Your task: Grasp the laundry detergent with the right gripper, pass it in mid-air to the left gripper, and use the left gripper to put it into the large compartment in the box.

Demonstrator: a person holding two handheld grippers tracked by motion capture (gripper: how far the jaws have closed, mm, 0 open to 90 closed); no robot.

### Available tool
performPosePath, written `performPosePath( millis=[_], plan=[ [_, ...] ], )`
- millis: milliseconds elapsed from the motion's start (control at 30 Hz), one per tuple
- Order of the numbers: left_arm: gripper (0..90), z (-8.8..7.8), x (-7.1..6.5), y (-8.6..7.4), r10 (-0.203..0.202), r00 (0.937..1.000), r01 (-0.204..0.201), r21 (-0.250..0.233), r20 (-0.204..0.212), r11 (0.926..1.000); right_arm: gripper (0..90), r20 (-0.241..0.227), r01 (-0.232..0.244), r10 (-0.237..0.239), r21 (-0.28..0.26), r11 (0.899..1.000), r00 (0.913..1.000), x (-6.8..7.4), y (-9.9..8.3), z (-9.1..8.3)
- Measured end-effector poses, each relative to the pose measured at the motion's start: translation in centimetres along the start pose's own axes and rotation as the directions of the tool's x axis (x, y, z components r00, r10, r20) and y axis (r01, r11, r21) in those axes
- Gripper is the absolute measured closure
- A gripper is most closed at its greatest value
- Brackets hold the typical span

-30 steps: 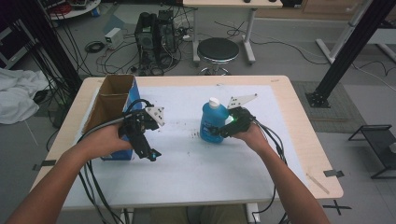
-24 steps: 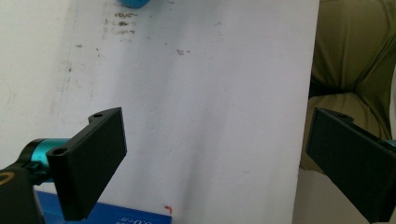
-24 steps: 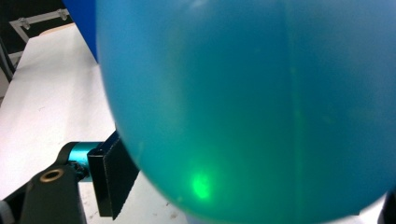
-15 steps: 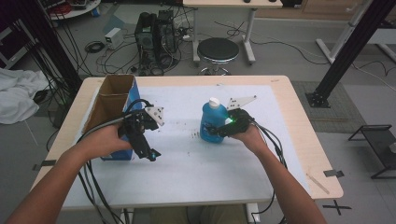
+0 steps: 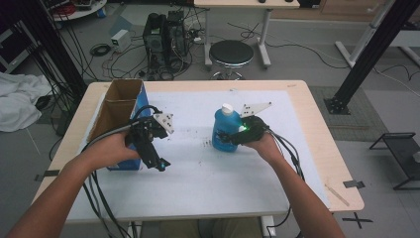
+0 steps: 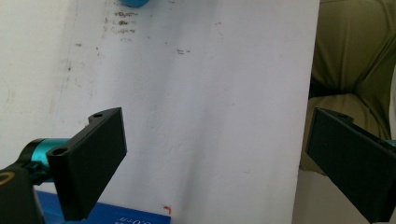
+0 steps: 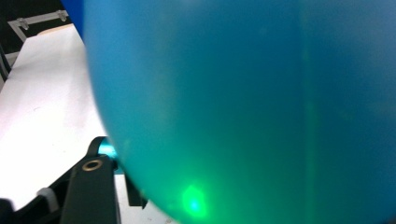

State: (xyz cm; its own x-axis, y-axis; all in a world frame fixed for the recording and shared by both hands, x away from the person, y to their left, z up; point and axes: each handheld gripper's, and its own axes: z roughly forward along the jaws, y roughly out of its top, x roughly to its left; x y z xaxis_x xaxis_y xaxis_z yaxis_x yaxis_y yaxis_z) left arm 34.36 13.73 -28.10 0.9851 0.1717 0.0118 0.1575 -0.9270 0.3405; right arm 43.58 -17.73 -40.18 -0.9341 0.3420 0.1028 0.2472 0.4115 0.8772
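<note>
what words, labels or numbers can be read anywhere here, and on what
None can be read.
Blue box under the left claw: a strip of white print shows in the left gripper view, too small and cut off to read.
Blue bottle in the right claw: no label shows, in the high view or the right gripper view.
Cardboard box: plain, no print visible.

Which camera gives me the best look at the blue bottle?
The high view: the whole blue bottle stands upright with its white cap, the right gripper against its side. The right gripper view has just a blurred blue wall; the left gripper view catches a sliver of its base.
</note>
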Motion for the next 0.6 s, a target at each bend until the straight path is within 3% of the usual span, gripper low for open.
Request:
performPosePath(
  millis=[267, 300, 333, 400, 433, 600],
  plan=[
    [5.2, 0.05, 0.0, -0.01, -0.005, 1.0, 0.005, -0.008, -0.008, 1.0, 41.3, 0.018, 0.021, -0.021, -0.002, 1.0, 0.9996, 0.0, -0.01, -0.07],
    [5.2, -0.03, 0.14, -0.03, 0.016, 0.9999, -0.015, 0.008, -0.007, 0.9999, 41.5, 0.017, 0.023, -0.023, -0.004, 1.0, 0.9996, 0.02, -0.01, -0.03],
    [5.2, 0.06, -0.05, -0.06, -0.015, 0.9999, 0.015, -0.011, -0.003, 0.9998, 41.6, 0.022, 0.031, -0.031, -0.008, 0.999, 0.9993, 0.05, -0.01, -0.03],
    [5.2, 0.0, 0.09, -0.08, 0.0, 1.0, 0.0, -0.003, -0.001, 1.0, 42.1, 0.021, 0.033, -0.033, -0.008, 0.999, 0.9992, 0.09, -0.06, -0.04],
    [5.2, 0.15, -0.06, -0.14, -0.022, 0.9998, 0.022, -0.027, 0.0, 0.9994, 42.5, 0.023, 0.036, -0.035, -0.01, 0.999, 0.9991, 0.08, -0.06, -0.07],
    [5.2, -0.16, 0.03, -0.1, -0.012, 0.9999, 0.012, -0.005, -0.004, 0.9999, 43.1, 0.02, 0.05, -0.05, -0.004, 0.999, 0.9985, 0.26, 0.06, -0.11]
  ],
)
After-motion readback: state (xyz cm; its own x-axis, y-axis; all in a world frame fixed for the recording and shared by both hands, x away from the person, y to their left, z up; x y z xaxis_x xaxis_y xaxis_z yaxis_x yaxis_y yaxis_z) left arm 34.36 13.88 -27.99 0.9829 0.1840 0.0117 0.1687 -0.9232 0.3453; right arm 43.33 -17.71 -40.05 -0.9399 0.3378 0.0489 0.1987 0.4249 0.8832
